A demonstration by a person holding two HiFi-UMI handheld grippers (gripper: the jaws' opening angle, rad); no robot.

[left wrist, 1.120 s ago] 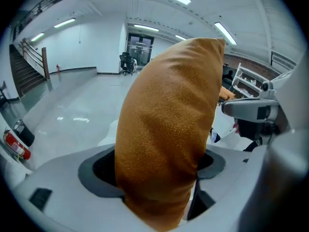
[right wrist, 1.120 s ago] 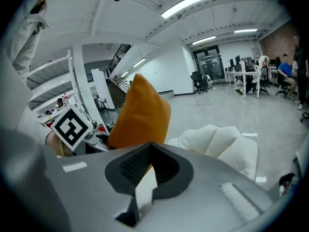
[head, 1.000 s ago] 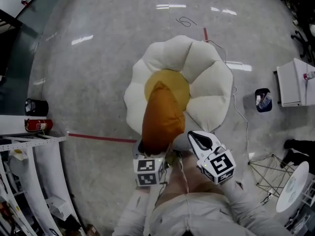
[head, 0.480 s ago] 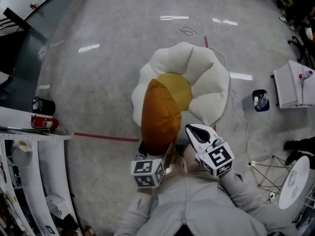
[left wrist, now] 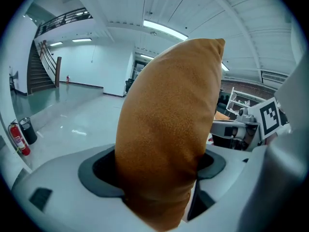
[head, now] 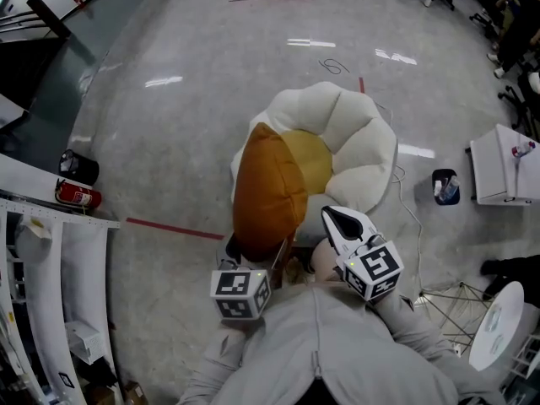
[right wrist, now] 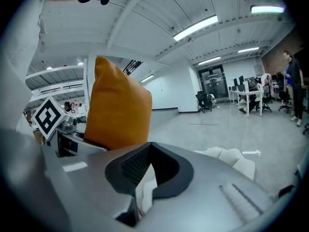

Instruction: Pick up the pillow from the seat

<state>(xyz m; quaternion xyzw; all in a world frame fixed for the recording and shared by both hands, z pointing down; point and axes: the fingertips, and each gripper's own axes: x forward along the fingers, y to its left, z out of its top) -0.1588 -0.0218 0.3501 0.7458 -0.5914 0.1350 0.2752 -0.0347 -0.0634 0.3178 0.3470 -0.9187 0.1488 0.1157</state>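
Observation:
The orange pillow (head: 266,192) stands upright, lifted above the white flower-shaped seat (head: 363,142) with its yellow centre (head: 314,157). My left gripper (head: 253,256) is shut on the pillow's lower edge, and the fabric bulges between both dark pads in the left gripper view, where the pillow (left wrist: 166,144) fills the middle. Beside it on the right, my right gripper (head: 342,224) has its jaws together and holds nothing. In the right gripper view the pillow (right wrist: 116,105) rises at the left behind the shut gripper (right wrist: 145,178), and the seat (right wrist: 231,158) shows low at the right.
White shelving (head: 51,251) stands at the left, with a red fire extinguisher (head: 78,197) and a black bin (head: 78,167) near it. A red tape line (head: 173,229) crosses the floor. At the right are a white table (head: 502,167), a black bucket (head: 445,186) and a wire frame (head: 447,298).
The pillow has risen off the seat's yellow centre and shifted left, staying in my left gripper. Both grippers moved slightly toward the body.

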